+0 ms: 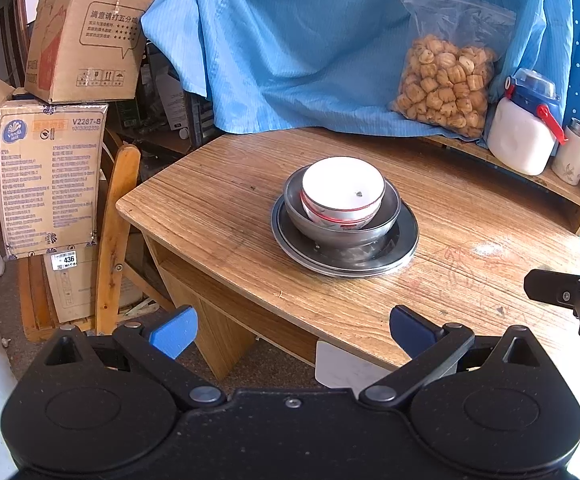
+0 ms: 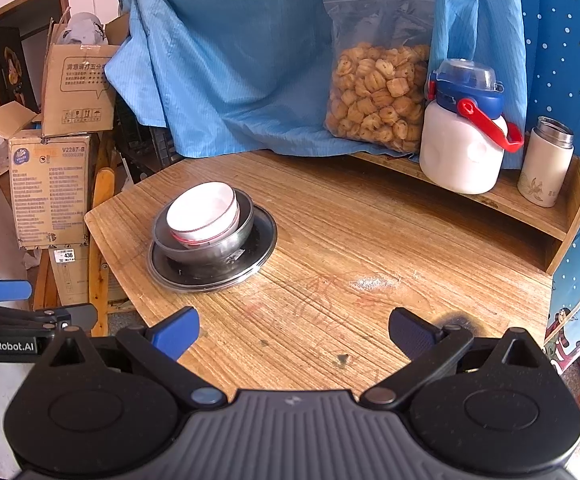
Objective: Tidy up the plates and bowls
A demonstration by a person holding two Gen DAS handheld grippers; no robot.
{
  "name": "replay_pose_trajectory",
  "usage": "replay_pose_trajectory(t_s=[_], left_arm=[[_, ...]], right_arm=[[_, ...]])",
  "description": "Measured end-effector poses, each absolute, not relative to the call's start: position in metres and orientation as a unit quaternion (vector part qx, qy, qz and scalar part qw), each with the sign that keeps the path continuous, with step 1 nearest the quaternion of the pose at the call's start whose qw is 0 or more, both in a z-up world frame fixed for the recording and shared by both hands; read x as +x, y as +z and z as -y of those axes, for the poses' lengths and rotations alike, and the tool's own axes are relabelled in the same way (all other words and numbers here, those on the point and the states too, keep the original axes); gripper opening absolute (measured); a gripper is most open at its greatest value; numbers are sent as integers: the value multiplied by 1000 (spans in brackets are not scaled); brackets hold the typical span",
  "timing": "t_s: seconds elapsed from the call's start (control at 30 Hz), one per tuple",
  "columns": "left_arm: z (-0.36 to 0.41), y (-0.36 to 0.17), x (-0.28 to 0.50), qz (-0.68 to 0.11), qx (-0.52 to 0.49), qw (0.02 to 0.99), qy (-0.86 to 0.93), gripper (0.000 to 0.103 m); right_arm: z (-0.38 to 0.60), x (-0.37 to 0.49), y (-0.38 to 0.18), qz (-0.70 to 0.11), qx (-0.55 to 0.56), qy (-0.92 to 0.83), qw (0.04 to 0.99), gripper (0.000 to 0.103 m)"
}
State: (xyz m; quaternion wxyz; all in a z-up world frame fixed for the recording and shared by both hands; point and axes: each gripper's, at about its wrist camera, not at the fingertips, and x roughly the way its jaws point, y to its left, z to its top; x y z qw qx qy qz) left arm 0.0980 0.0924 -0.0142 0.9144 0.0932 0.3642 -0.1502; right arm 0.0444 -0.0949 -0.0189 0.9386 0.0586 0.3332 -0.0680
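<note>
Closest to me, both grippers hang back at the near edge of the worktop [image 2: 350,216], each with its jaws spread wide and nothing between them: the left gripper [image 1: 292,330] faces the stack almost head on, and the right gripper [image 2: 294,332] hovers over bare wood to the stack's right, well apart from it. I take that as a standing-off pose; nothing is being touched, and the sorting looks either done or paused. Further in, toward the left corner of the worktop, sits the nested stack: one white bowl [image 1: 342,190] with a red rim line, tilted slightly inside one grey metal bowl [image 1: 342,220], which rests on a metal plate [image 1: 404,236]. The plate's edge shows a second rim line, so there may be two plates under there, though I cannot tell for sure. Nesting small into large, with the flat piece lowest, keeps the pile steady and compact, which fits the job of tidying them. Beyond, on the raised shelf [image 2: 530,212] at the back right, stand one bag of snacks [image 2: 378,92] leaning on the blue cloth [image 2: 230,60], one white jug [image 2: 462,152] with a blue lid and red strap, and one small flask [image 2: 546,164], kept clear of the working area. Off past the left edge, two cardboard boxes [image 1: 50,176] are piled up.
</note>
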Motion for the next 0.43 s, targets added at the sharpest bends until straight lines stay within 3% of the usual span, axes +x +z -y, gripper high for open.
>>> replay_pose_trajectory(t_s=[0.43], left_arm=[[-92,-12,92,-360,98,911,-174,102]], right_arm=[[88,43,-20,-342,59,-58,936,103]])
